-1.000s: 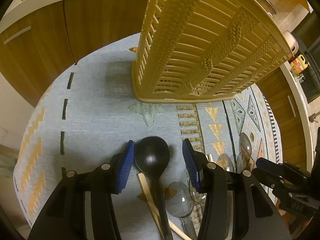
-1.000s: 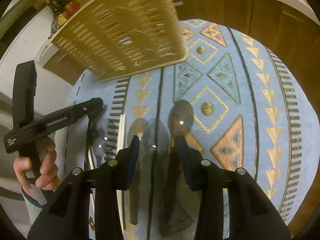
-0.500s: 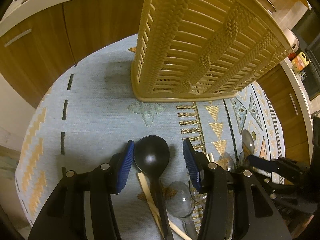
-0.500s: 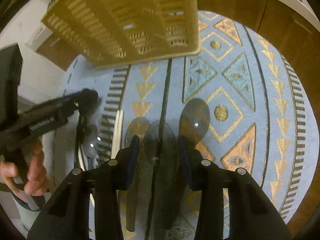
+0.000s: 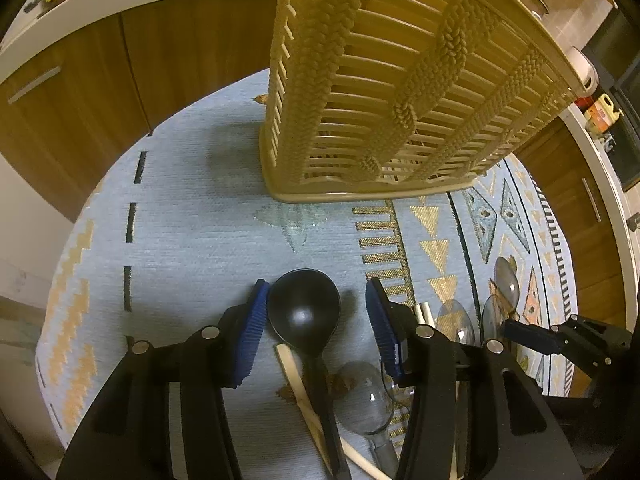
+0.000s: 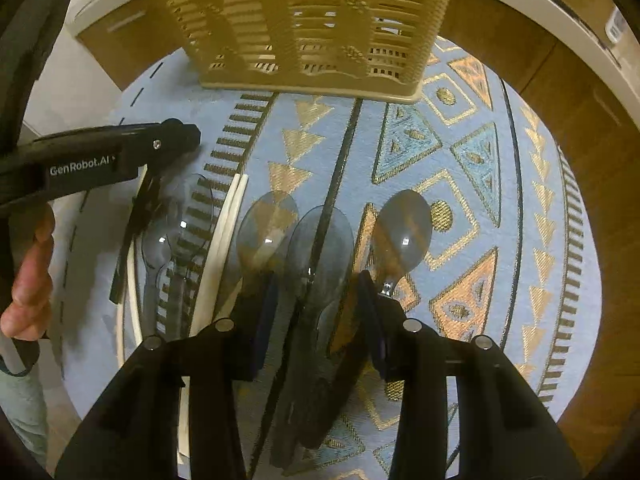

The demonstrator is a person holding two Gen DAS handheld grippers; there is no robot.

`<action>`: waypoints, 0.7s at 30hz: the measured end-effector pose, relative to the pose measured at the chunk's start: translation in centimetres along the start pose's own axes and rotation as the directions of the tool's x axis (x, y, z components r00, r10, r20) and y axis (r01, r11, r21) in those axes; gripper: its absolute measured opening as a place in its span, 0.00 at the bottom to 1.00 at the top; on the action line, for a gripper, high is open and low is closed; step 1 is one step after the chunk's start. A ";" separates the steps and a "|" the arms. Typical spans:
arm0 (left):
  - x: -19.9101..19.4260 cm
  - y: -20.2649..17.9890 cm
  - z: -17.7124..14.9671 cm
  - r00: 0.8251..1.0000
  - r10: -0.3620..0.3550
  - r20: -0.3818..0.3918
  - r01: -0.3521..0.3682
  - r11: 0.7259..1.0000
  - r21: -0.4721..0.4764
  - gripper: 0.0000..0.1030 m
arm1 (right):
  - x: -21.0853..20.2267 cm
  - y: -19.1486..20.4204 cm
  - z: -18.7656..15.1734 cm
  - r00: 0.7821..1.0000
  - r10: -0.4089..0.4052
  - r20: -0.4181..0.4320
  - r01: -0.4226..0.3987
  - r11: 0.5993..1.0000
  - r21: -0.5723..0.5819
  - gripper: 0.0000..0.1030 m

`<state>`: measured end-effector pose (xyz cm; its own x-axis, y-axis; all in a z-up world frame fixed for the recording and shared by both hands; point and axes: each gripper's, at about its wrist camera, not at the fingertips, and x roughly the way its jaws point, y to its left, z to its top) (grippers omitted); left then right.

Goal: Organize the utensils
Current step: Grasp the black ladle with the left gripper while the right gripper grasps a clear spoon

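Note:
A tan slatted utensil basket (image 5: 400, 88) stands on a patterned rug, and it also shows in the right wrist view (image 6: 304, 20). My left gripper (image 5: 316, 320) is open, its jaws on either side of a black ladle (image 5: 305, 312) lying on the rug. Wooden chopsticks (image 5: 298, 392) and a clear plastic spoon (image 5: 366, 400) lie beside the ladle's handle. My right gripper (image 6: 316, 320) is open, low over the middle one of three smoky clear spoons (image 6: 320, 248). The left gripper's body (image 6: 100, 160) shows at the left of the right wrist view.
The rug (image 6: 460, 160) covers a round table edged by wooden cabinets (image 5: 120, 80). Pale chopsticks (image 6: 224, 240) and more clear spoons (image 6: 180, 224) lie left of my right gripper. A white countertop with small items (image 5: 600, 108) is at the far right.
My right gripper has moved forward and lower over the middle clear spoon, and the basket now looks nearer in its view. My left gripper stays around the ladle.

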<state>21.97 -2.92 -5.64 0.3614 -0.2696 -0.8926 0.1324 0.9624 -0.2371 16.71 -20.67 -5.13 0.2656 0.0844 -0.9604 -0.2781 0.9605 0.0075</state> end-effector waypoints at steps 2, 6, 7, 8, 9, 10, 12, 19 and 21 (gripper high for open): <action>0.2 -0.6 -0.1 0.999 0.034 0.001 -0.034 0.999 0.011 0.46 | 0.4 0.7 0.4 1.000 -0.014 0.005 0.014 1.000 -0.005 0.36; 0.6 -2.3 -0.6 0.991 0.130 0.018 -0.131 0.989 0.070 0.46 | 0.8 1.3 0.8 0.999 -0.027 0.024 0.027 1.000 -0.013 0.35; 0.7 -2.7 -0.7 0.987 0.156 0.025 -0.158 0.984 0.080 0.46 | 0.7 1.4 0.7 0.999 -0.037 0.032 0.037 0.999 -0.013 0.30; 0.8 -2.9 -0.7 0.985 0.170 0.028 -0.172 0.982 0.084 0.46 | 0.4 1.3 0.7 0.999 -0.033 0.035 0.033 0.999 -0.012 0.30; 0.8 -3.2 -0.8 0.981 0.193 0.036 -0.196 0.976 0.091 0.43 | 0.4 1.2 0.6 0.999 -0.018 0.043 0.018 1.000 -0.004 0.30; 0.8 -3.4 -0.9 0.976 0.214 0.048 -0.218 0.971 0.100 0.35 | 0.2 0.5 0.3 0.999 -0.006 0.049 0.006 1.000 0.000 0.29; 0.8 -3.6 -1.2 0.975 0.213 0.064 -0.219 0.970 0.106 0.35 | -0.1 -0.1 -0.1 0.997 0.023 0.069 -0.023 1.000 0.011 0.29; -3.0 -2.7 -2.9 0.979 0.076 0.192 -0.088 0.995 0.054 0.34 | -3.8 -1.5 -1.2 0.966 0.100 0.240 -0.103 0.995 0.001 0.29; -5.1 -2.7 -3.4 0.968 0.022 0.249 -0.037 0.998 0.053 0.34 | -5.3 -1.7 -1.9 0.948 0.114 0.298 -0.116 0.993 -0.011 0.29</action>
<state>16.67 -4.05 -1.79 0.5825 -0.2478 -0.7741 0.1681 0.9685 -0.1836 14.03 -23.25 -0.55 0.4949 0.2688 -0.8264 -0.3168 0.9413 0.1164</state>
